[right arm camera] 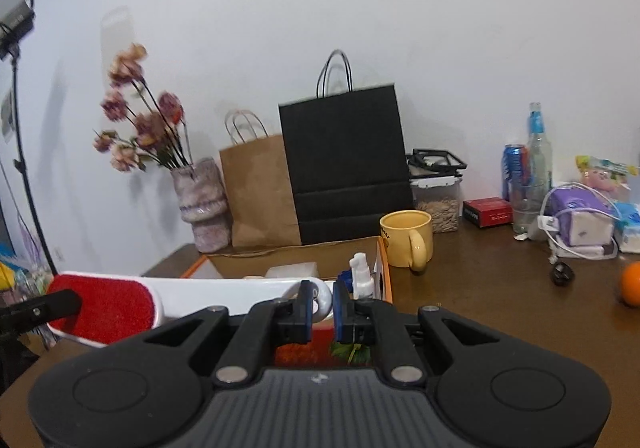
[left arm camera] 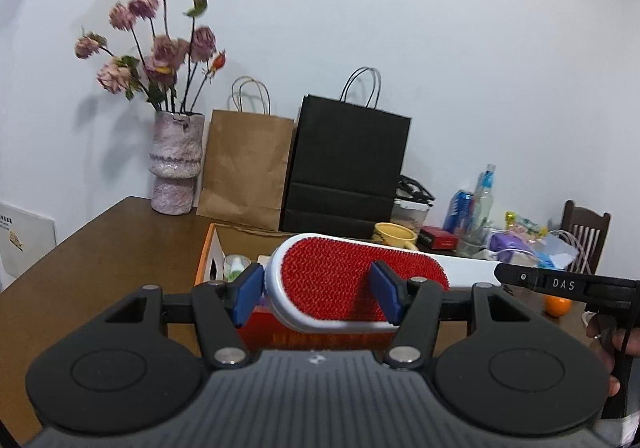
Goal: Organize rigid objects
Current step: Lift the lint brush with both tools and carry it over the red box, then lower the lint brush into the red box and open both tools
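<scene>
Above the open cardboard box with orange edges (right arm camera: 385, 260), both grippers hold one thing between them: a long white plastic lint brush with a red bristled pad (left arm camera: 352, 280). The left gripper (left arm camera: 318, 294) has its blue-padded jaws closed across the brush's broad red head, one pad on each side of the white rim. The right gripper (right arm camera: 322, 308) has its jaws pinched on the ring-shaped end of the brush's white handle (right arm camera: 322, 298). The brush lies roughly level, raised off the brown wooden worktop (right arm camera: 500, 288), and spans the box from side to side.

Inside the box a white spray bottle (right arm camera: 362, 276) stands against the right wall, with a pale block behind it and something red with green leaves lower down, partly hidden. A yellow ceramic mug (right arm camera: 406, 238) sits on the worktop just beside the box, and a black paper bag (right arm camera: 344, 168) and a brown paper bag (right arm camera: 260, 192) stand behind it against the wall.

The step in hand looks like the placing of the brush into the box. The next move would call for both grippers to lower together, keeping the brush level or tipping it to fit, and steering the handle end clear of the spray bottle before either lets go.
</scene>
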Available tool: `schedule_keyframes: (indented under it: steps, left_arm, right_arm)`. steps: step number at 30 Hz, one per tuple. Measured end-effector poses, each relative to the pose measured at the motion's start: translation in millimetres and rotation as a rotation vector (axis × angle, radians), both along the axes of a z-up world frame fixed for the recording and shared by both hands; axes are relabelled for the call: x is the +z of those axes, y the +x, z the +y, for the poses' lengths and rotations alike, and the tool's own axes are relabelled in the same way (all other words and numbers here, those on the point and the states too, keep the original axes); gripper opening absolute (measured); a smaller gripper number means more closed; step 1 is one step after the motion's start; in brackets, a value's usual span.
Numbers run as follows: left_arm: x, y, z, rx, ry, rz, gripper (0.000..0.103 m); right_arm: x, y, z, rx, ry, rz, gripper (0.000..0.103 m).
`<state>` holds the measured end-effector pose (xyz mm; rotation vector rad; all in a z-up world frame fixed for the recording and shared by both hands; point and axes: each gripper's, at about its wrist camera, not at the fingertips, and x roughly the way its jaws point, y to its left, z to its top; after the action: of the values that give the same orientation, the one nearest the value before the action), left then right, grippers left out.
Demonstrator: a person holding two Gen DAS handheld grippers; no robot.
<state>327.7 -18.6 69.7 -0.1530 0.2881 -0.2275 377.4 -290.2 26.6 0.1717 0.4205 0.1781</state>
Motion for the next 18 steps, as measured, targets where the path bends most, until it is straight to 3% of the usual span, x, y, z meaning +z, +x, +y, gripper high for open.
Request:
schedule_keyframes:
  steps: [8,15,18]
  left_arm:
    - [4.3,119.8,-5.2,-0.030,0.035,0.182,0.059]
    - [-21.2,200.5,3.6,-0.026,0.017,0.466,0.059]
    - [-36.9,226.1,2.7,-0.050,0.051,0.588,0.059]
  right_arm:
    - [-16.2,119.3,-2.8,0.012,0.034,0.205,0.011]
    - [-54.9,203.4,-9.1,0.103,0.078,0.496,0.011]
    - [-72.5,221.8,-3.4,0.126,0.029,0.584,0.011]
